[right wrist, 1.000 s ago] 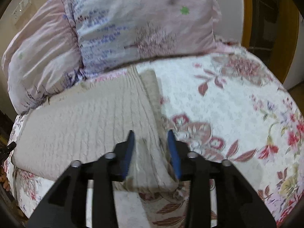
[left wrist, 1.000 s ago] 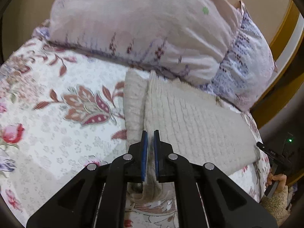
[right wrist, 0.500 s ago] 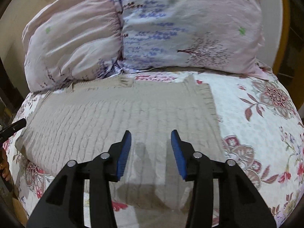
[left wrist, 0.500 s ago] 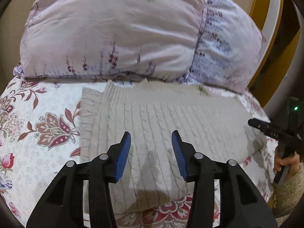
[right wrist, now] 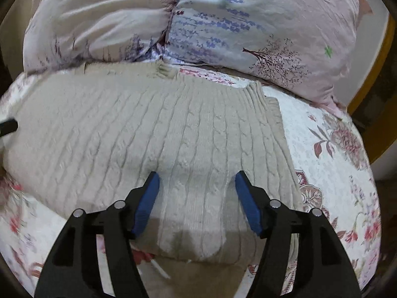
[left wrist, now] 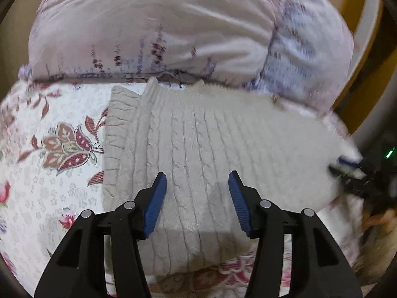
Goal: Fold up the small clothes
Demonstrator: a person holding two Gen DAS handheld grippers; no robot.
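A beige cable-knit sweater (left wrist: 223, 144) lies flat and folded on a floral bedspread (left wrist: 49, 173), its ribbed hem to one side. It also shows in the right wrist view (right wrist: 148, 136). My left gripper (left wrist: 197, 188) is open and empty, hovering over the sweater's near part. My right gripper (right wrist: 197, 191) is open and empty, also over the sweater's near edge. The other gripper's blurred dark tip (left wrist: 352, 171) shows at the sweater's right end in the left wrist view.
Two large pink and lavender pillows (left wrist: 173, 24) press against the sweater's far edge; they also show in the right wrist view (right wrist: 223, 24). A yellow wooden bed frame (right wrist: 382, 114) stands at the right. The bedspread (right wrist: 335, 161) spreads to the right of the sweater.
The left gripper let go of the sweater's folded edge and opened wide. Both grippers drew back and now hover over the flat sweater. The views swung to face the pillows.
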